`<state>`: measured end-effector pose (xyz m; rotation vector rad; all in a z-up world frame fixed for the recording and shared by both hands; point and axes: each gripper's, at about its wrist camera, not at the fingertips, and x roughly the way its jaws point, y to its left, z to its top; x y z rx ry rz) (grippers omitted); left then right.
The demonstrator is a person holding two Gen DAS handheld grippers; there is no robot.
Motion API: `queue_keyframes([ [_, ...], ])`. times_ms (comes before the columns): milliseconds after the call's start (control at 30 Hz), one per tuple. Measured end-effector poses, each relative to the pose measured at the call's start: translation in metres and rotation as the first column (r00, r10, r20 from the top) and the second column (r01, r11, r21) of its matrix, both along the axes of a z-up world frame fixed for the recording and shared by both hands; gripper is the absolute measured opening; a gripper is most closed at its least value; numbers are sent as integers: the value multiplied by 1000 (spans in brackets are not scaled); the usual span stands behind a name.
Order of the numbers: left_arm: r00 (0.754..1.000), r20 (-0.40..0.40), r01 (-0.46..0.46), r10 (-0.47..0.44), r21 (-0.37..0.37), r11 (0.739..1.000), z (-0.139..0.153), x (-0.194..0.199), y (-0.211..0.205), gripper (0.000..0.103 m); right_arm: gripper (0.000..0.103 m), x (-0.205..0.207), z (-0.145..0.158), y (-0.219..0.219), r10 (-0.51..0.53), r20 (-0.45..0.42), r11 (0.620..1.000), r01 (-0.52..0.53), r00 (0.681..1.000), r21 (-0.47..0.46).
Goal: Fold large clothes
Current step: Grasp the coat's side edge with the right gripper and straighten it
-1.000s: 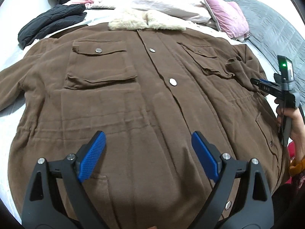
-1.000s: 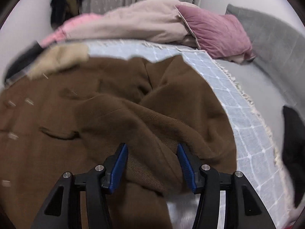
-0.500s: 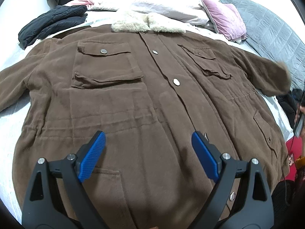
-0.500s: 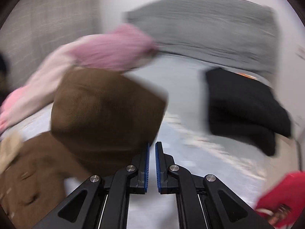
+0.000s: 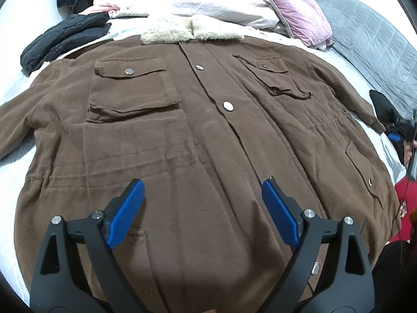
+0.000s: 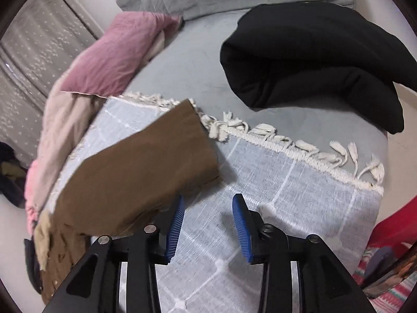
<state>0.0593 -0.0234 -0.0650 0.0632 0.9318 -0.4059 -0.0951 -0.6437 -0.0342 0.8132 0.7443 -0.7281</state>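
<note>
The big brown coat (image 5: 198,140) lies flat on the bed, spread out and ready to fold; the left gripper (image 5: 202,208) hangs wide open, the right gripper (image 6: 207,224) has just opened, holding nothing, so next a sleeve (image 6: 140,161) must be grabbed.

The hem of the brown jacket (image 5: 198,135) is covered by the black arms of the left tongs (image 5: 202,208) at the bottom of the left wrist view, and its left sleeve is cut off by the picture's edge. The right tongs (image 5: 400,137) are seen there only as a blue speck at the right rim. In the right wrist view, the red item (image 6: 393,224) is cut by the edge and cannot be identified.
</note>
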Motion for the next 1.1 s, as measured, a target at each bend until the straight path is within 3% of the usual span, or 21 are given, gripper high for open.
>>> queue_keyframes([
  [100,999,36,16,-16,-10,1000,2,1,2,92,39,26,14,-10,71,5,997,-71,997,-38],
  [233,998,53,41,-39,-29,999,-1,6,2,92,40,75,17,-30,186,-117,969,-202,976,-141],
  [433,998,44,38,-37,-19,999,4,17,-6,92,40,130,-16,-62,222,-255,950,-268,941,-162],
  [567,999,32,44,-43,-36,998,18,34,-25,92,40,138,-36,-77,228,-240,959,-261,943,-111],
  [667,997,42,67,-64,-73,995,29,51,-51,92,38,136,-34,-76,234,-179,953,-262,956,-152],
  [700,996,45,77,-73,-82,994,31,58,-61,92,27,136,-31,-73,243,-178,947,-273,954,-170],
  [733,995,48,92,-88,-91,992,34,67,-76,92,12,140,-27,-67,266,-197,929,-305,944,-211],
  [833,989,66,142,-136,-103,984,36,91,-119,92,8,149,-6,-53,288,-247,862,-363,925,-355],
  [1033,972,140,196,-187,-51,979,31,165,-202,92,5,185,70,-56,230,-236,758,-326,944,-565],
  [1100,966,175,200,-189,-45,979,30,185,-221,92,5,212,88,-51,210,-273,701,-339,939,-628],
])
